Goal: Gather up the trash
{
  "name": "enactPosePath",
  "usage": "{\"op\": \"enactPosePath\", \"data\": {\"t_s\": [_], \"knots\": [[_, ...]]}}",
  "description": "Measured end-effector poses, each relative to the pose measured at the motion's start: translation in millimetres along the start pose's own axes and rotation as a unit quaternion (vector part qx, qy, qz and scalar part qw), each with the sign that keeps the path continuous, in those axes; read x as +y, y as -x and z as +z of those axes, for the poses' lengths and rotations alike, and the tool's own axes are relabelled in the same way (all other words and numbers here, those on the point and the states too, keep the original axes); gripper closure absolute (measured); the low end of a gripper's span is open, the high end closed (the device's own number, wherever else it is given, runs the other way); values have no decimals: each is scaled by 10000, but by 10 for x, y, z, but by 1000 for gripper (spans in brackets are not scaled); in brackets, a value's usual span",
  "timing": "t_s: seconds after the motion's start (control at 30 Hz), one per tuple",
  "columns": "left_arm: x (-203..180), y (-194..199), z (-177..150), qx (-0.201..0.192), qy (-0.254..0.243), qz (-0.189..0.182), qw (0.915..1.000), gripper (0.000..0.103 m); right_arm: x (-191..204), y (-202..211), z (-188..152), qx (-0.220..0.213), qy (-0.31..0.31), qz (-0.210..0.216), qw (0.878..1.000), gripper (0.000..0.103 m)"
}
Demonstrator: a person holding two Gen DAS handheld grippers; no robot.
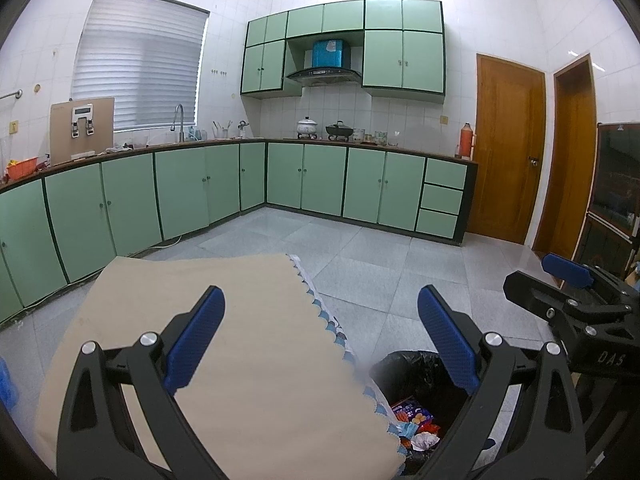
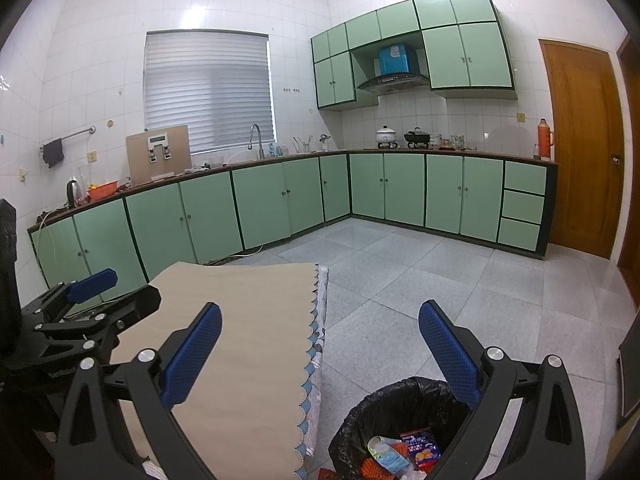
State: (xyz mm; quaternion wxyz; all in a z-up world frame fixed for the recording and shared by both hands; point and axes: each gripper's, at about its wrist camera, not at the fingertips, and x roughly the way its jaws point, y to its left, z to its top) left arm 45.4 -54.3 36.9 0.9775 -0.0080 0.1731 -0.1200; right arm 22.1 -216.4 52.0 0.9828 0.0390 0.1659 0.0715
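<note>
Left tongs (image 1: pixel 320 344) wide, empty, above worktop (image 1: pixel 240 340) edge. Right tongs (image 2: pixel 320 356) wide, empty. Bin (image 2: pixel 396 408) beside worktop holds trash (image 2: pixel 404 454).

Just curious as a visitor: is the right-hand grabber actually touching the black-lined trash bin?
Apart. The right wrist view shows the open right gripper empty, its blue fingers held above the trash bin, floor visible between.

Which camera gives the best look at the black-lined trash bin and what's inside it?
The right wrist view: the black-lined trash bin shows most of its rim, with colourful wrappers inside. In the left wrist view, the beige tablecloth and left claw hide much of the bin.
</note>
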Motion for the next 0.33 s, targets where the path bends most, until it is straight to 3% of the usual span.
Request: {"op": "enactPosePath", "data": {"t_s": [0.33], "knots": [[34, -25, 14, 53, -22, 4, 10000, 9, -35, -37, -66, 34, -32, -4, 10000, 6]]}}
